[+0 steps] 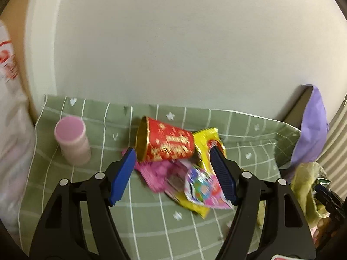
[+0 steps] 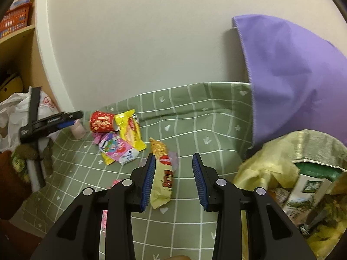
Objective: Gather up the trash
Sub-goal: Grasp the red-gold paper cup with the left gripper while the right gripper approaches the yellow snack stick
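Observation:
A red paper cup (image 1: 167,144) lies on its side on the green checked cloth (image 1: 151,227), its mouth facing left. Against it lie a yellow wrapper (image 1: 205,137), a pink wrapper (image 1: 155,173) and a colourful wrapper (image 1: 203,187). My left gripper (image 1: 171,151) is open just above this pile, one pad at the cup's mouth and the other over the yellow wrapper. My right gripper (image 2: 174,156) is open over a beige snack wrapper (image 2: 163,175), which lies flat by its left finger. The same pile (image 2: 117,134) and the left gripper (image 2: 54,121) show far left in the right wrist view.
A pink cup (image 1: 72,143) stands upright left of the pile. A yellow bag (image 2: 271,169) holding cartons sits at the right, with a purple cloth (image 2: 292,75) behind it. A white plastic bag (image 1: 10,130) hangs at the left. A white wall closes off the back.

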